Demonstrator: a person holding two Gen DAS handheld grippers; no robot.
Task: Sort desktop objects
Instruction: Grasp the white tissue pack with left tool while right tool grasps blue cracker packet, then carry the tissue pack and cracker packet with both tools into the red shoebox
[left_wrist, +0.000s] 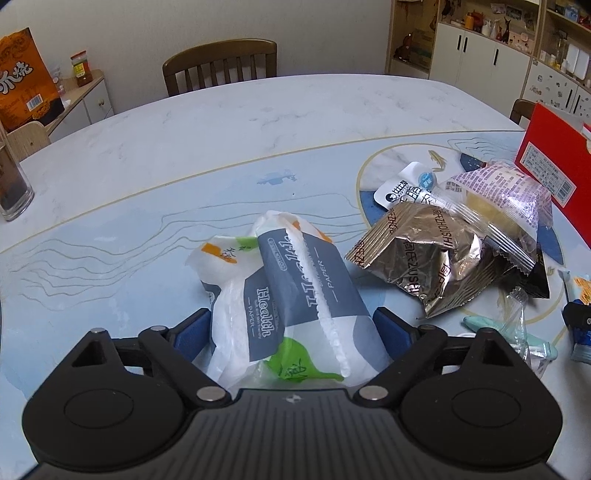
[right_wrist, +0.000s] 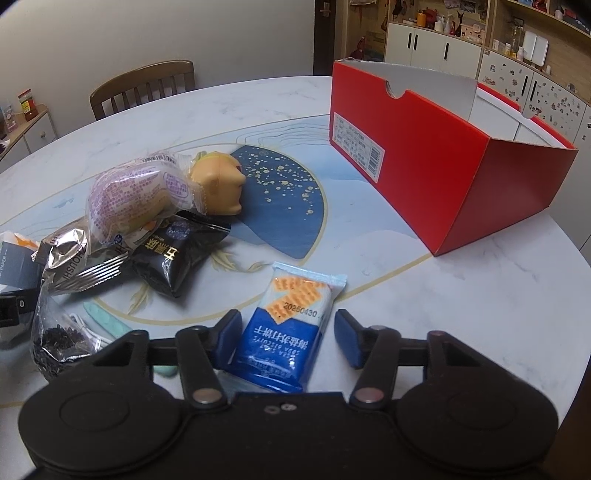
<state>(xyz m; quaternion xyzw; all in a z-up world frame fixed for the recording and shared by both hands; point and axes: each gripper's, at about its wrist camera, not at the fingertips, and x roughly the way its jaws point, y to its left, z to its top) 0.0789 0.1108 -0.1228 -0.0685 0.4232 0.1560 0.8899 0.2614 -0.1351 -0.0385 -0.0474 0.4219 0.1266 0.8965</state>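
Note:
My left gripper (left_wrist: 291, 328) is open around a pile of white and grey "Health" tissue packs (left_wrist: 295, 291) lying on the table; its blue pads sit at both sides of the packs. My right gripper (right_wrist: 286, 336) is open, with a blue soda biscuit packet (right_wrist: 288, 332) lying on the table between its pads; the left pad is at the packet's edge, the right pad is apart from it. An open red box (right_wrist: 443, 155) stands at the right, empty as far as I see.
A heap of snacks lies in the middle: a silver foil bag (left_wrist: 421, 254), a purple-print cake pack (right_wrist: 136, 192), a black packet (right_wrist: 177, 254), an orange toy (right_wrist: 221, 181), a clear bag of dark bits (right_wrist: 59, 339). A glass (left_wrist: 13, 184) stands far left. Chairs stand behind the table.

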